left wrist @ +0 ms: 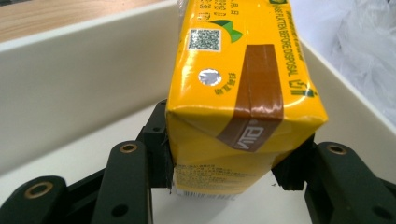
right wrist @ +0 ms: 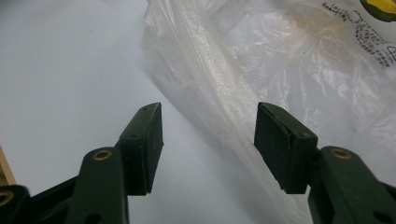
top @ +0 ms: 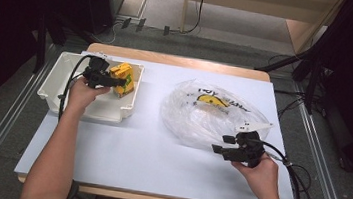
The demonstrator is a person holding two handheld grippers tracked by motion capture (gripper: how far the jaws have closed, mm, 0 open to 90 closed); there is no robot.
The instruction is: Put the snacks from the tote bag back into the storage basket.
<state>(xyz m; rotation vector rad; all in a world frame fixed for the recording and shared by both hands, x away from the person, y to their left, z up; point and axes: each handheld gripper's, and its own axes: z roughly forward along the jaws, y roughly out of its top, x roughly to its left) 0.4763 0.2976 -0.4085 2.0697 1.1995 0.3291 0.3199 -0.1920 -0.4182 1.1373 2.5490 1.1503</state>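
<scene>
Left gripper point(left wrist: 229, 172) fingers point(left wrist: 159, 144) clamp the short sides of the yellow cardboard juice carton w/ brown stripe point(left wrist: 243, 88), held just inside the white plastic tray point(top: 55, 83) at the surface's left; looks light, stiff-ish, glossy & maybe slippery, so flat faces near mid-height seem the best hold. Right gripper point(right wrist: 210, 140) fingers wide, holding nothing, by the edge of the crinkly clear plastic bag point(top: 203, 112), which looks soft and floppy. White surface point(top: 133, 155) on a wooden top, grey floor & cables beyond.

The carton point(top: 123, 79) sits in the tray point(top: 55, 83) (table's left); the bag point(top: 208, 114) lies right.
</scene>
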